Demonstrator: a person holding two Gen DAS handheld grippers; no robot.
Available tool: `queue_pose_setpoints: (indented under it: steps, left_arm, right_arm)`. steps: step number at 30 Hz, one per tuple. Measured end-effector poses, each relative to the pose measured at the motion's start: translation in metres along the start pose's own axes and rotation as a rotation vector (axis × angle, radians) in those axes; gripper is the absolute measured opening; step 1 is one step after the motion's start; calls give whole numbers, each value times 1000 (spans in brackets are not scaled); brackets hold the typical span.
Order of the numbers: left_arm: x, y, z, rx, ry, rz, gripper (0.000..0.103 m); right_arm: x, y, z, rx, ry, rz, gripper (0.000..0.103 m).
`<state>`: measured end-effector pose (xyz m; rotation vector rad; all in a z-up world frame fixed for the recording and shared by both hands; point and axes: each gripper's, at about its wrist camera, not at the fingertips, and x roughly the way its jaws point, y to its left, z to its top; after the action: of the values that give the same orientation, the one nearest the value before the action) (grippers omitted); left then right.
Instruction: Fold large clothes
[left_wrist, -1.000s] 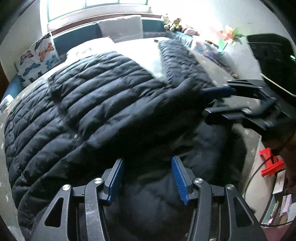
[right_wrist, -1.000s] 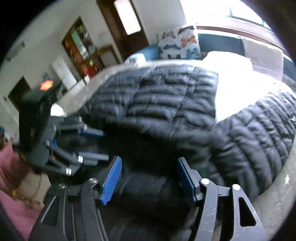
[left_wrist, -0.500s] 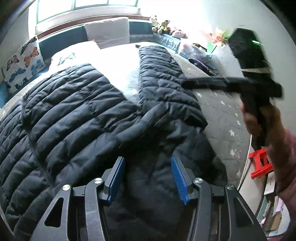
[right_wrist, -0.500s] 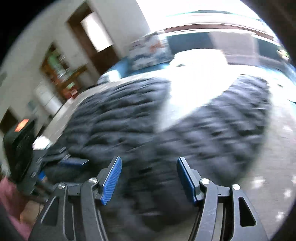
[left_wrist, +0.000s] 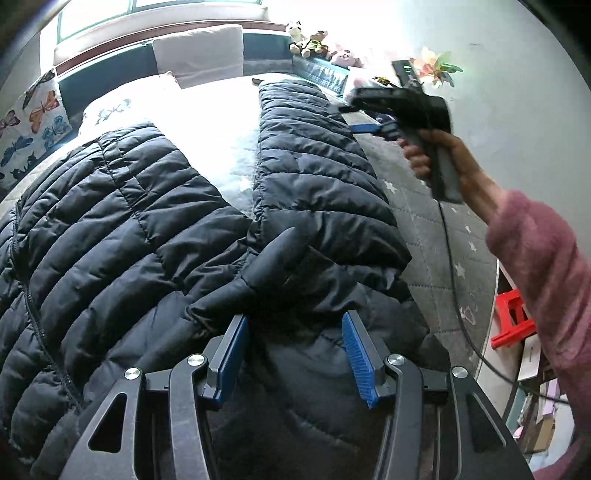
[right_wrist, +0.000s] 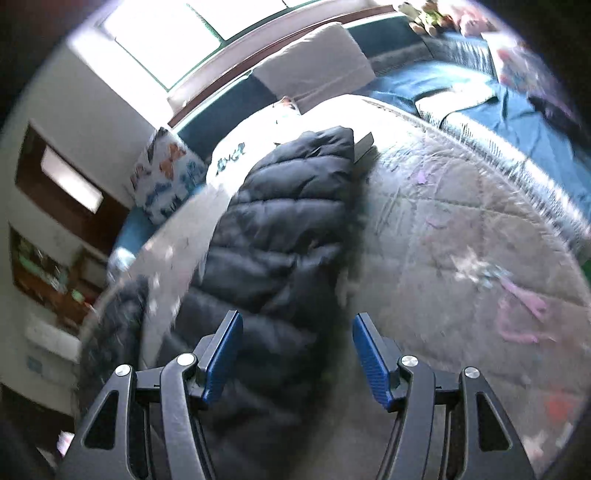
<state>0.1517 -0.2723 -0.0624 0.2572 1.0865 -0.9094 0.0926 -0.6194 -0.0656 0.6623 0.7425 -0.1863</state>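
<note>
A large black quilted puffer jacket (left_wrist: 122, 236) lies spread on a bed, one sleeve (left_wrist: 314, 155) stretching away toward the headboard. My left gripper (left_wrist: 291, 354) is open and empty, hovering over the jacket's hood and collar area. My right gripper (right_wrist: 295, 350) is open and empty above the sleeve (right_wrist: 284, 229), near its right edge. In the left wrist view the right gripper (left_wrist: 373, 118) is held in a hand up over the far end of the sleeve.
The bed has a grey quilted cover (left_wrist: 428, 221) with stars. Pillows: a butterfly one (left_wrist: 26, 125) and a beige one (left_wrist: 199, 51) at the headboard. Plush toys (left_wrist: 310, 40) sit on the ledge. A red stool (left_wrist: 511, 317) stands on the floor right.
My right gripper has swung from the jacket's collar area out to the right and up along the sleeve. My left gripper has shifted slightly; both stay open.
</note>
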Motion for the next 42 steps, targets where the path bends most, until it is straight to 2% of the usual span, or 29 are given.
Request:
queue_pose_setpoints:
  steps: [5,7,8,11,14,18,22,25,29,33,38,42]
  left_arm:
    - [4,3,1,-2,8,-11,56]
    - [7,5,1,-7,14,-15,56]
    - [8,6,1,-12,17,-17,56]
    - [10,6,1,-22,21,-18,56]
    - [13,4,1,-26,21,-10,56]
    - [14,1,0,-27,17,1,56]
    - [-12,-3,-7,-52,-14,-10,56]
    - [-46,-2,-18,-58,-60,1,56]
    - [-106,6,-50,-69,-155,57,56]
    - [-163,26,-93,-125,-224,135,56]
    - [-222,67,-163,-227,-294,248,56]
    - [-250,97,-220,-329,-333,284,56]
  right_arm:
    - [12,-4,13,68,-60,79,68]
    - [18,-2,19,76,-63,92,50]
    - [20,0,19,79,-59,94,32]
    - [10,8,16,82,-67,132,17]
    - [-13,23,21,43,-114,166,14]
    - [-66,65,21,-46,-180,216,13]
    - [-121,121,6,-171,-244,281,12]
    - [-163,166,-19,-277,-286,337,12]
    - [-207,223,-64,-417,-323,399,12]
    - [-230,272,-117,-552,-320,454,12]
    - [-227,327,-182,-693,-247,491,12]
    - [-194,367,-238,-801,-127,491,12]
